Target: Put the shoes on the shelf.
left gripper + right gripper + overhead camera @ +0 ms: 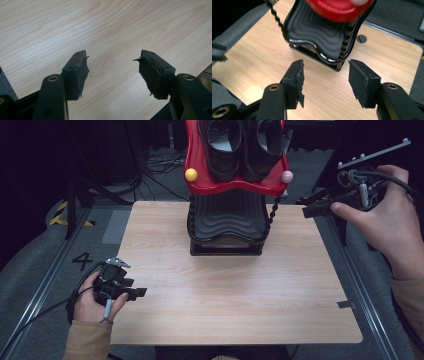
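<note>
The right gripper (312, 211) hangs off the table's (235, 310) right edge, jaws spread wide with nothing between them. Ahead of it stands the shoe rack (322, 32): a black ribbed lower tray under a red upper tray (200, 175) that carries two black shoes (225, 150). The left gripper (137, 292) rests at the table's near-left edge, well apart from the rack, jaws also wide and empty over bare wood.

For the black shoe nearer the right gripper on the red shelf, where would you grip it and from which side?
Probably the rim of the right black shoe's opening, which faces up and looks thin enough for one jaw inside and one outside. Come from above on the right: the red shelf bears it from below and the other shoe flanks its left. The right gripper is open, with nothing between its jaws.
</note>
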Tool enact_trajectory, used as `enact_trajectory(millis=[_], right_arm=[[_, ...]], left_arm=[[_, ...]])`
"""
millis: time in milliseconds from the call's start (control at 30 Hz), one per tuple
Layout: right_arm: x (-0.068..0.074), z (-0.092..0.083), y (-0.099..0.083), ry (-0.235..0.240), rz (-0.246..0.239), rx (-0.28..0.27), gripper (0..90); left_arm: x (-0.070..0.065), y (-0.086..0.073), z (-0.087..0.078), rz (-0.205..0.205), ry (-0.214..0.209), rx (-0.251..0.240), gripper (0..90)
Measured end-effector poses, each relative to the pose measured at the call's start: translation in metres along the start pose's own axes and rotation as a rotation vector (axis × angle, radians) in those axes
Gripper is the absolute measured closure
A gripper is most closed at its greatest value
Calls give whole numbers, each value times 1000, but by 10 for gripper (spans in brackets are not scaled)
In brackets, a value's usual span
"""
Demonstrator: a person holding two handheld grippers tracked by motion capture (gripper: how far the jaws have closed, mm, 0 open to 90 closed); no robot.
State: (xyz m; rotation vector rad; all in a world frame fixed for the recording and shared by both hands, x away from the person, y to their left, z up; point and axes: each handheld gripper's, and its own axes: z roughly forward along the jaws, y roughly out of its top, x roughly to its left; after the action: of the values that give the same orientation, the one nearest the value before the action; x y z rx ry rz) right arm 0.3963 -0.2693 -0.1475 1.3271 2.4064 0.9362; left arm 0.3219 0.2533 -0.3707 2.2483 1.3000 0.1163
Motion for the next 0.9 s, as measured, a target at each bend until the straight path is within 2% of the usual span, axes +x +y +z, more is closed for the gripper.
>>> enact_trajectory(millis=[133,167,233,267,300,333,400,467,533,667,767,833,900], right_arm=[[-1,15,-15,25,-21,14,443],[-1,25,-23,39,-30,25,441],[-2,29,-26,46,-33,27,441],[-4,40,-34,64,-35,40,441],[-4,40,-34,64,-35,40,441],[-5,51,-43,71,-44,45,441],[-6,61,-51,75,-55,52,441],[-8,73,-60,92,-89,74,441],[-10,85,-70,129,-114,94,441],[-14,106,-90,134,-119,113,441],[-15,112,-95,136,-122,118,440],[-18,131,-112,143,-120,136,439],[-19,141,-120,145,-126,151,436]], left_arm=[[-2,-1,2,3,2,4,402],[-2,-1,3,3,2,5,402],[-4,-2,3,1,1,9,402],[-5,-3,4,3,6,8,401],[-5,-3,4,3,6,8,401],[-7,-5,5,9,12,8,401],[-8,-6,5,12,17,9,402],[-9,-8,5,2,9,19,400],[-10,-10,5,12,13,19,389],[-11,-13,4,13,10,19,388],[-11,-14,5,9,14,26,388],[-12,-17,5,1,13,31,389],[-12,-18,5,4,17,33,389]])
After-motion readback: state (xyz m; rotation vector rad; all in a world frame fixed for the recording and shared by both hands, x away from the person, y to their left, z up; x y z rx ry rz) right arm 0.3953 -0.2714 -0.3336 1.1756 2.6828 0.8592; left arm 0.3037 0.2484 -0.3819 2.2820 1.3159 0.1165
